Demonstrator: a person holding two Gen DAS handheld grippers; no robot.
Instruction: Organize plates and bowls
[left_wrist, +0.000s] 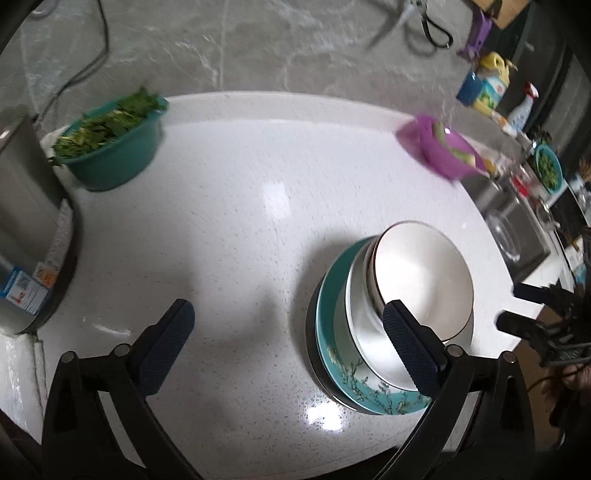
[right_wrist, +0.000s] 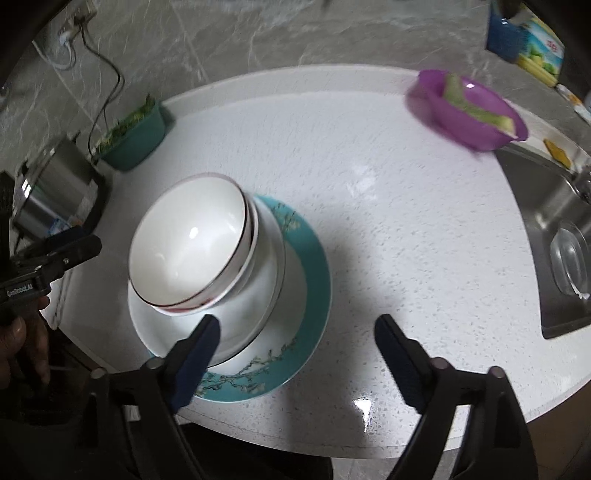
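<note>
Two views: left wrist, then right wrist.
Left wrist: left gripper (left_wrist: 288, 321) above the desk (left_wrist: 229, 206), jaws wide, nothing between them; stack (left_wrist: 373, 354) of white bowls on a teal plate (left_wrist: 332, 354) by the right finger.
Left wrist, edges: green bowl (left_wrist: 110, 155) far left, purple bowl (left_wrist: 443, 151) far right.
Right wrist: right gripper (right_wrist: 295, 343), jaws wide and empty; top bowl (right_wrist: 188, 243) tilted on the stack, left of the jaws.
Right wrist, edges: sink (right_wrist: 554, 229) at right.

counter (right_wrist: 369, 221) | bowls (right_wrist: 192, 243) nested on plates (right_wrist: 306, 280), stack near front edge; bowl w/ greens (left_wrist: 110, 147) back-left by pot (left_wrist: 26, 206); bowl w/ peels (right_wrist: 469, 107) back-right; sink (right_wrist: 554, 229) right of counter; bottles (left_wrist: 491, 88) behind sink
</note>
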